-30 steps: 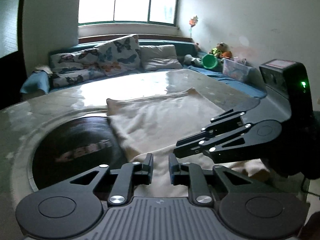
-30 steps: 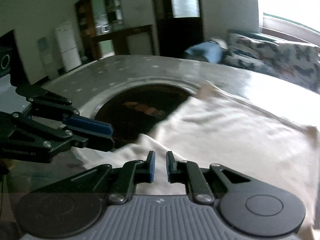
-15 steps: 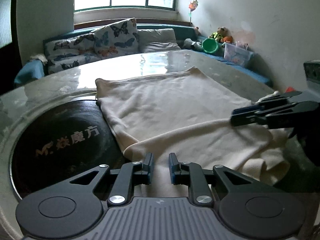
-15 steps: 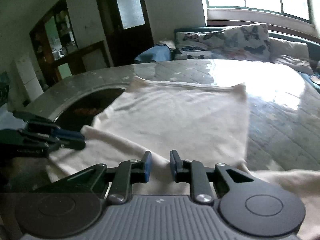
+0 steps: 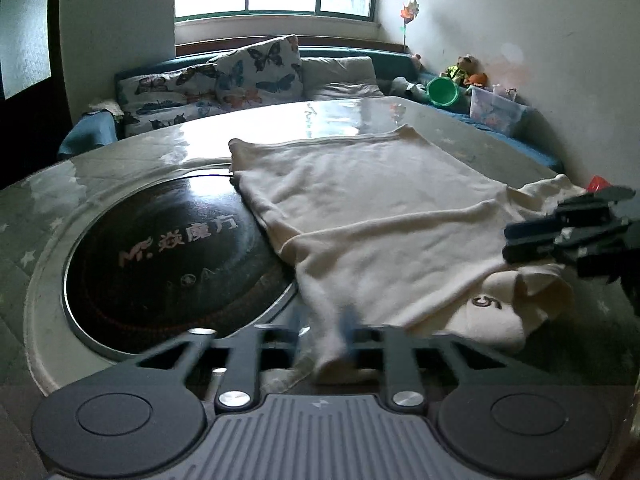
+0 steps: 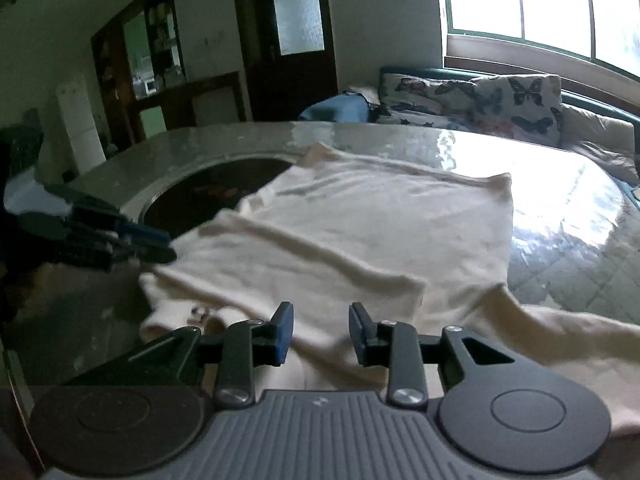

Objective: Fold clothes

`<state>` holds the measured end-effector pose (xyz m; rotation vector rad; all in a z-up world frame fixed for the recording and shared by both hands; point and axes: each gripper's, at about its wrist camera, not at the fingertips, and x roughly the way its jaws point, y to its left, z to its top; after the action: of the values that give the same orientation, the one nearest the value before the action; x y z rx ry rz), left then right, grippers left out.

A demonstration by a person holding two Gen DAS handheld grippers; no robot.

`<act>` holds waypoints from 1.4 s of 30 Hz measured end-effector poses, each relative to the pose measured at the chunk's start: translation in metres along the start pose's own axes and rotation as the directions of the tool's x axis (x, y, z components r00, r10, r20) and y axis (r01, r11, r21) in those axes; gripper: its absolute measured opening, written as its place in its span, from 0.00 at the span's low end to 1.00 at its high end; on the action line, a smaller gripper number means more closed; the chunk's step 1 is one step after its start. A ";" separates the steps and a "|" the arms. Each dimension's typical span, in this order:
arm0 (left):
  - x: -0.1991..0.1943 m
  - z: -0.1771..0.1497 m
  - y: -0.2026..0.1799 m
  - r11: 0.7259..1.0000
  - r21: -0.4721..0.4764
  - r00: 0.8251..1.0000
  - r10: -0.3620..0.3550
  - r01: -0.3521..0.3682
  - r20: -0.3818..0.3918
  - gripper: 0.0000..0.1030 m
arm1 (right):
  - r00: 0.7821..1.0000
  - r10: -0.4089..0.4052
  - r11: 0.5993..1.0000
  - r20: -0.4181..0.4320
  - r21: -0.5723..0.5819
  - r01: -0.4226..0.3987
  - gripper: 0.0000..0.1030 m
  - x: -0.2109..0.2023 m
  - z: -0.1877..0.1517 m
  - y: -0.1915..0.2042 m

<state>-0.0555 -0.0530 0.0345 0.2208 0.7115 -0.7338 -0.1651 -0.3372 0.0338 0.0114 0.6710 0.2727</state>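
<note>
Lying half-folded on the glass table (image 5: 352, 116), the cream garment (image 5: 380, 208) could slide or bunch: the left gripper (image 5: 320, 344) seems clamped on its near edge while the right gripper (image 6: 320, 330), jaws opening, holds nothing.

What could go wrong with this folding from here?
The right gripper, whose jaws have just been opening, pinches nothing, so the fold across the cream garment may slump. The left gripper is shut on a bunched corner; pulling could drag cloth further over the dark round inset.
</note>
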 end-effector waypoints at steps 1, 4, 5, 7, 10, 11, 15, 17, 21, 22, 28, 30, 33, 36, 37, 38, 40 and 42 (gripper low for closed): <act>0.000 0.001 -0.002 1.000 -0.001 1.000 0.003 -0.003 0.002 0.06 | 1.000 -0.002 1.000 0.000 -0.001 0.002 0.29 -0.002 -0.002 0.001; -0.003 0.000 -0.007 1.000 0.023 1.000 0.012 -0.012 0.004 0.05 | 1.000 0.002 0.999 -0.010 0.033 -0.002 0.29 -0.007 -0.008 -0.003; -0.004 -0.001 -0.008 1.000 0.025 1.000 0.010 -0.010 0.001 0.05 | 1.000 0.006 0.999 -0.007 0.052 -0.005 0.29 -0.010 -0.011 -0.006; -0.007 -0.003 -0.009 0.999 0.030 1.000 0.012 -0.012 -0.006 0.05 | 1.000 0.014 0.997 0.006 0.082 -0.015 0.29 -0.016 -0.014 -0.011; -0.011 -0.004 -0.007 0.999 0.037 1.000 0.011 -0.011 -0.010 0.05 | 0.999 0.006 0.983 0.052 0.184 -0.016 0.31 -0.035 -0.017 -0.027; -0.011 -0.003 -0.006 0.999 0.032 1.000 0.005 -0.005 -0.014 0.07 | 0.998 -0.009 0.974 0.070 0.228 -0.007 0.31 -0.042 -0.019 -0.035; -0.013 0.006 -0.003 1.000 0.023 1.000 -0.010 0.011 -0.008 0.13 | 0.983 -0.146 0.925 0.113 0.368 0.095 0.31 -0.070 -0.033 -0.067; -0.015 0.011 -0.005 0.999 0.034 1.000 -0.012 0.011 0.009 0.16 | 0.964 -0.241 0.885 0.111 0.433 0.171 0.31 -0.085 -0.043 -0.085; -0.015 0.023 -0.010 0.999 0.053 0.999 -0.014 0.012 0.047 0.19 | 0.911 -0.407 0.784 0.071 0.540 0.308 0.31 -0.107 -0.058 -0.121; -0.014 0.026 -0.011 0.999 0.051 0.999 -0.015 0.012 0.053 0.23 | 0.896 -0.440 0.755 0.057 0.564 0.335 0.31 -0.110 -0.062 -0.131; -0.006 0.038 -0.027 0.996 0.082 0.997 -0.039 0.033 0.067 0.24 | 0.849 -0.528 0.635 -0.005 0.662 0.399 0.31 -0.116 -0.078 -0.173; -0.002 0.043 -0.034 0.994 0.102 0.997 -0.048 0.041 0.067 0.24 | 0.840 -0.542 0.609 -0.022 0.678 0.411 0.30 -0.114 -0.080 -0.183; 0.003 0.047 -0.044 0.991 0.128 0.996 -0.058 0.049 0.069 0.25 | 0.827 -0.562 0.600 -0.025 0.676 0.428 0.30 -0.108 -0.080 -0.189; 0.006 0.051 -0.051 0.987 0.148 0.995 -0.069 0.057 0.073 0.29 | 0.823 -0.568 0.598 -0.023 0.676 0.431 0.22 -0.104 -0.079 -0.191; 0.007 0.051 -0.053 0.987 0.153 0.995 -0.070 0.058 0.074 0.29 | 0.823 -0.567 0.595 -0.023 0.680 0.429 0.16 -0.104 -0.080 -0.193; 0.008 0.052 -0.054 0.986 0.155 0.995 -0.071 0.059 0.073 0.29 | 0.824 -0.566 0.590 -0.023 0.687 0.424 0.08 -0.103 -0.081 -0.194; 0.010 0.052 -0.055 0.986 0.156 0.995 -0.072 0.061 0.068 0.29 | 0.825 -0.565 0.581 -0.013 0.704 0.409 0.06 -0.105 -0.082 -0.195; 0.011 0.051 -0.054 0.986 0.152 0.995 -0.076 0.066 0.060 0.30 | 0.830 -0.558 0.590 0.027 0.716 0.373 0.05 -0.114 -0.080 -0.192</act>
<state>-0.0601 -0.1200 0.0678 0.3084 0.6040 -0.8602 -0.2527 -0.5569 0.0224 0.5781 0.4619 -0.5181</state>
